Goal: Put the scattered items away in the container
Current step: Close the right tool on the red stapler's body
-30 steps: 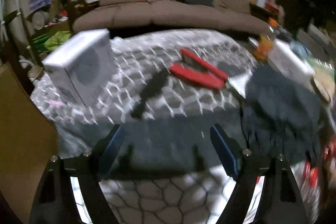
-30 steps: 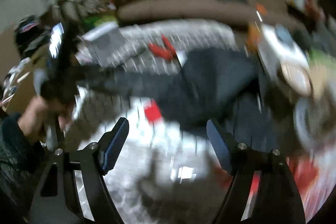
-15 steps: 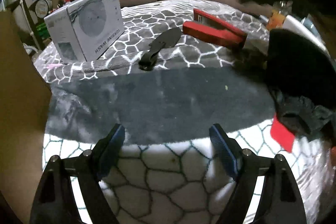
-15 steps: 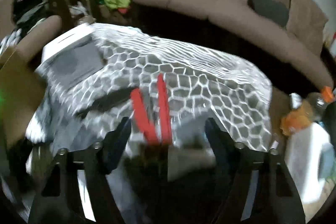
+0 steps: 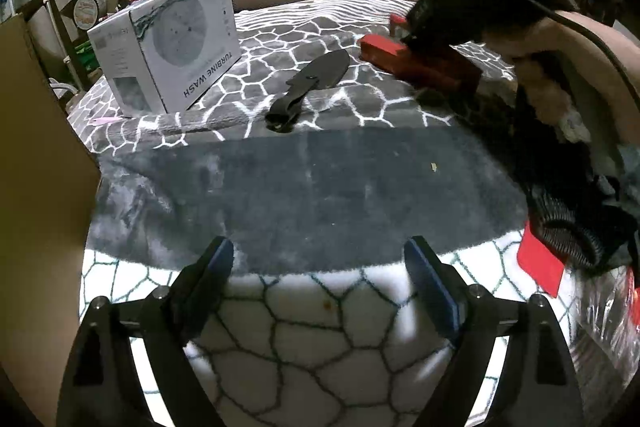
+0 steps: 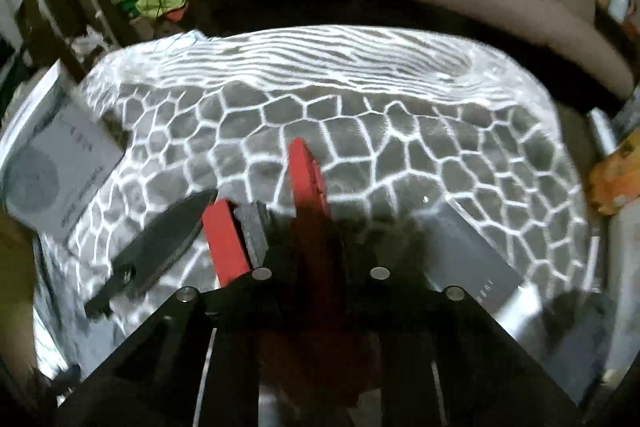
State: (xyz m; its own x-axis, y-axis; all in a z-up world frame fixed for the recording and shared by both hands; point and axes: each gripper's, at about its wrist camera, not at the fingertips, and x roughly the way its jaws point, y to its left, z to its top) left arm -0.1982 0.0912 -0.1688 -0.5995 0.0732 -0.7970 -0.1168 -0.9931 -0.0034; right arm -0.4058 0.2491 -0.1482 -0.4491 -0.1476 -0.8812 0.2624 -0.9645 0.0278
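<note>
A red stapler [image 6: 306, 171] lies opened in a V on the honeycomb blanket [image 6: 400, 131]. My right gripper [image 6: 308, 227] points down at it, jaws closing. Its grey left pad sits between the two red arms and the upper arm runs between the fingers. In the left wrist view the same stapler [image 5: 436, 65] lies under the right gripper's black body, held by a person's hand [image 5: 548, 75]. A black sheath-shaped item [image 5: 308, 87] lies left of the stapler. My left gripper [image 5: 320, 255] hangs open over the dark blanket fold, holding nothing.
A white box marked TURBINE WASH [image 5: 168, 39] stands at the back left. A brown cardboard wall [image 5: 36, 155] fills the left edge. A black mesh bundle [image 5: 568, 223] and a red flat piece [image 5: 540, 267] lie right. A grey flat box [image 6: 464, 247] lies beside the stapler; sofa behind.
My right gripper swept left across the blanket to the red stapler and its jaws closed in around the upper arm. The left gripper sank a little, then held still, open.
</note>
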